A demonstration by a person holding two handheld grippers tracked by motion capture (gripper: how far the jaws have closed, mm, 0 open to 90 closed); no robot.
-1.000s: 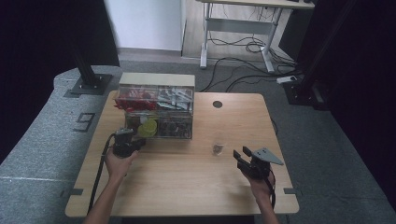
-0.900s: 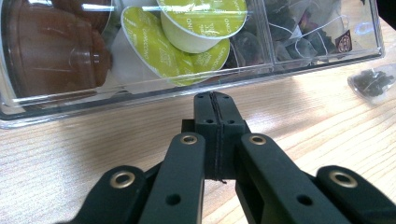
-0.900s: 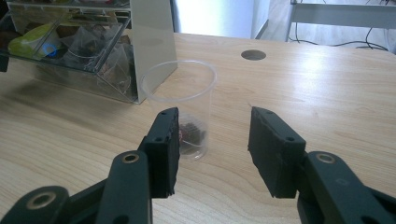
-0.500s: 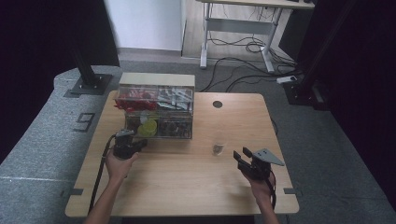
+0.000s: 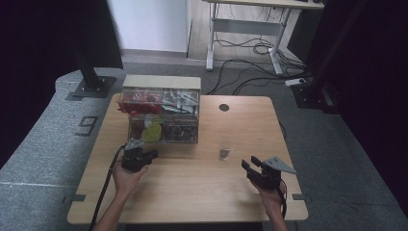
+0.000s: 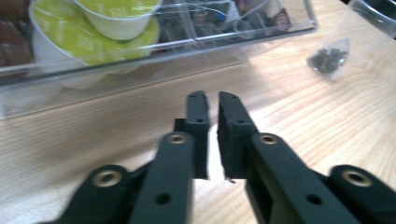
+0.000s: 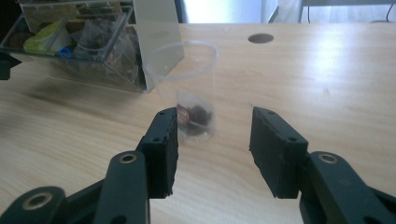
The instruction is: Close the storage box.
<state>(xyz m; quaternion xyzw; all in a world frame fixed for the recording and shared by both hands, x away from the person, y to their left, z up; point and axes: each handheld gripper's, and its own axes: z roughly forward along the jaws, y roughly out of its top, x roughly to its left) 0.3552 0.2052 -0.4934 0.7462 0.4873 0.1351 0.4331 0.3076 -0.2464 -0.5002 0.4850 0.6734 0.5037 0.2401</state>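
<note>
Left gripper (image 6: 212, 100): black two-jaw tool, jaws nearly closed with a thin slit between the pads, nothing between them; it sits low over the light wooden table (image 5: 308, 139), just in front of the clear acrylic compartment organizer (image 5: 161, 115).
Right gripper (image 7: 212, 140): black two-jaw tool, jaws spread wide and empty, aimed at the clear thin-walled plastic cup (image 7: 187, 88).
Cup position: upright near the table's centre, to the right of the organizer's front corner; a dark tea bag (image 7: 194, 116) lies inside at the bottom.
Second tea bag: the left gripper view shows a small translucent pouch of dark leaves (image 6: 330, 57) lying flat on the wood, well apart from the left jaws.
Organizer contents: yellow-green lidded capsules (image 6: 93, 28) in the front-left cell; other cells hold dark and red packets, too blurred to name.
Risk 1: the cup looks light and tall; a jaw nudging 1 side before the other would likely tip or skid it.
Risk 2: a hard squeeze would likely buckle the thin wall.
Risk 3: the flat pouch offers little height; jaws may scrape the wood and push it away.
Open room: bare wood lies between the 2 grippers and to the cup's right.
Edges: the right hand (image 5: 269, 199) works near the table's front edge; the organizer blocks the far left.
</note>
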